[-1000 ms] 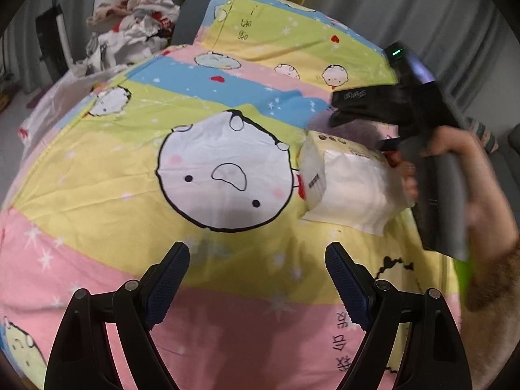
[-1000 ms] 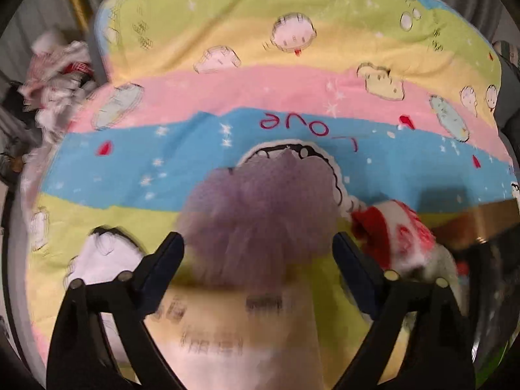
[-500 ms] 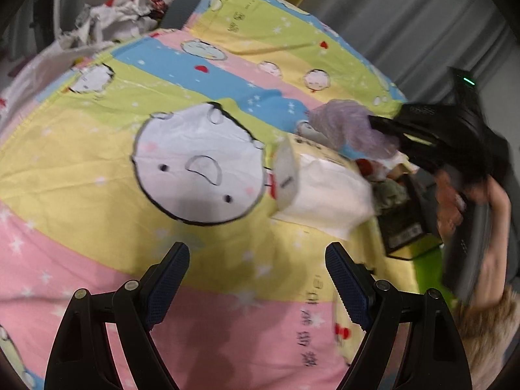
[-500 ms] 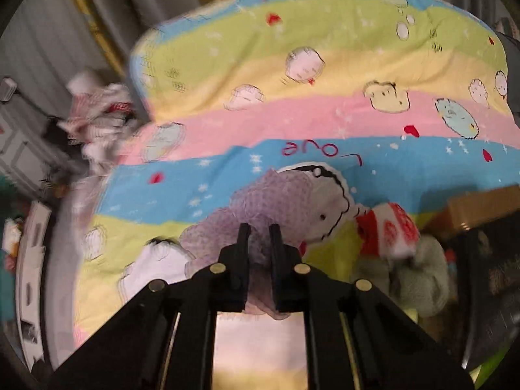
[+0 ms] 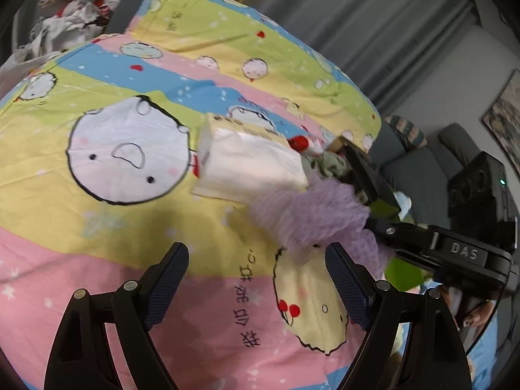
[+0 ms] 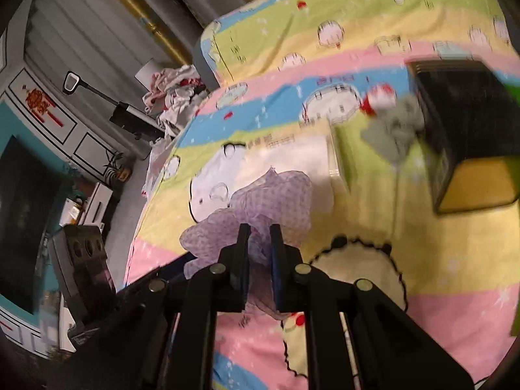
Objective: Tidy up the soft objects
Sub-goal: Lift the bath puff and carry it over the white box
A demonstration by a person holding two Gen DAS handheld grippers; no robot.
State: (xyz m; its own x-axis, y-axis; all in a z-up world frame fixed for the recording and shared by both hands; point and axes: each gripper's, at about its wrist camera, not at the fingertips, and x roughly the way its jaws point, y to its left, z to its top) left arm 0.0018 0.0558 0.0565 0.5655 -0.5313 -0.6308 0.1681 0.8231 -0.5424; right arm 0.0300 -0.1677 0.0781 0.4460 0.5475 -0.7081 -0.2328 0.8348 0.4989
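My right gripper (image 6: 260, 232) is shut on a purple mesh puff (image 6: 273, 195) and holds it above the cartoon bedspread (image 6: 422, 227). In the left wrist view the puff (image 5: 308, 214) hangs from that gripper (image 5: 373, 224) just beyond my open, empty left gripper (image 5: 256, 260). A white tissue pack (image 5: 250, 169) lies on the bed behind the puff. A red-and-white soft item (image 5: 304, 143) and a grey-green soft item (image 6: 393, 126) lie by a black box (image 6: 464, 123).
The black box with a yellow inner flap (image 6: 477, 185) lies on its side at the bed's right. A heap of clothes (image 5: 74, 22) sits past the bed's far left corner. Grey curtains (image 5: 373, 26) hang behind the bed.
My right gripper closed on the purple puff, lifted it off the tissue pack and carried it nearer, in front of my left gripper. My left gripper stayed open.
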